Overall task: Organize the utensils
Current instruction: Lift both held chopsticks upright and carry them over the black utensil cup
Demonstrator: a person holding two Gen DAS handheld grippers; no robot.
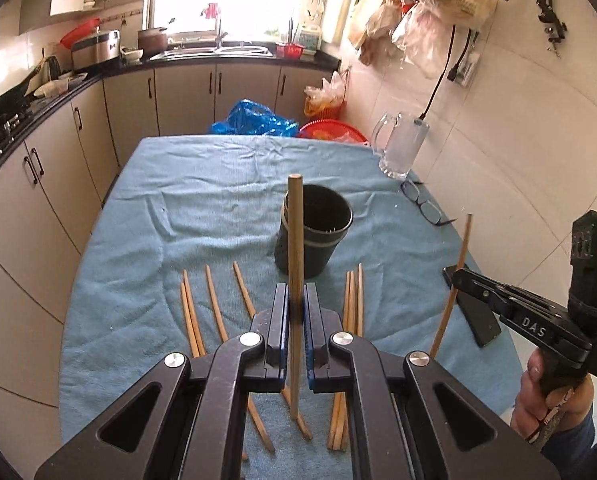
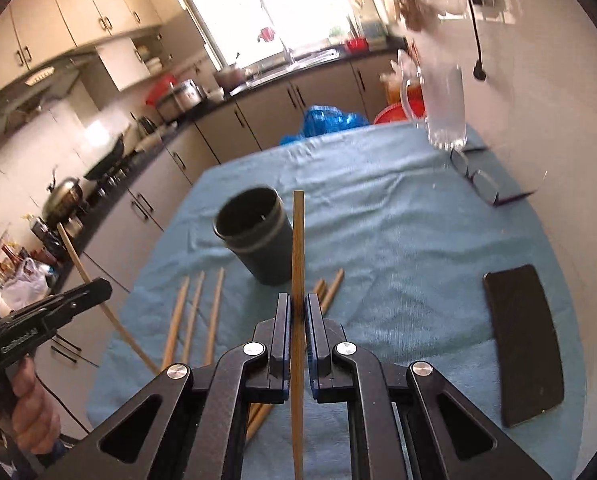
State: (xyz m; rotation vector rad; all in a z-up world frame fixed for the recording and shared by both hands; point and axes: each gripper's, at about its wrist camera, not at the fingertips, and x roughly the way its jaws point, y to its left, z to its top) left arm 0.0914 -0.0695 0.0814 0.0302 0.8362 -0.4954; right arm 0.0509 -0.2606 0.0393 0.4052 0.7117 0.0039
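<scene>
The left gripper (image 1: 297,308), matte black plastic with blue-edged pads and round silver rivets, is clamped on a slim round wooden chopstick (image 1: 295,240) that stands nearly upright, clear of the table. The right gripper (image 2: 297,312), of the same build, pinches a second wooden chopstick (image 2: 298,248), also upright. In the left wrist view white letters "DAS" show on the right gripper's side.

Beyond both stands a dark cylindrical plastic holder (image 1: 312,236) with a pale band below its rim, on a wrinkled light-blue terry cloth (image 1: 202,200) covering the table. More bare wooden chopsticks (image 1: 214,304) lie loose on the cloth near the holder, to its left and right. Farther right are a clear glass mug (image 1: 402,146), dark-framed spectacles (image 1: 424,204) and a flat black phone (image 2: 524,344).
</scene>
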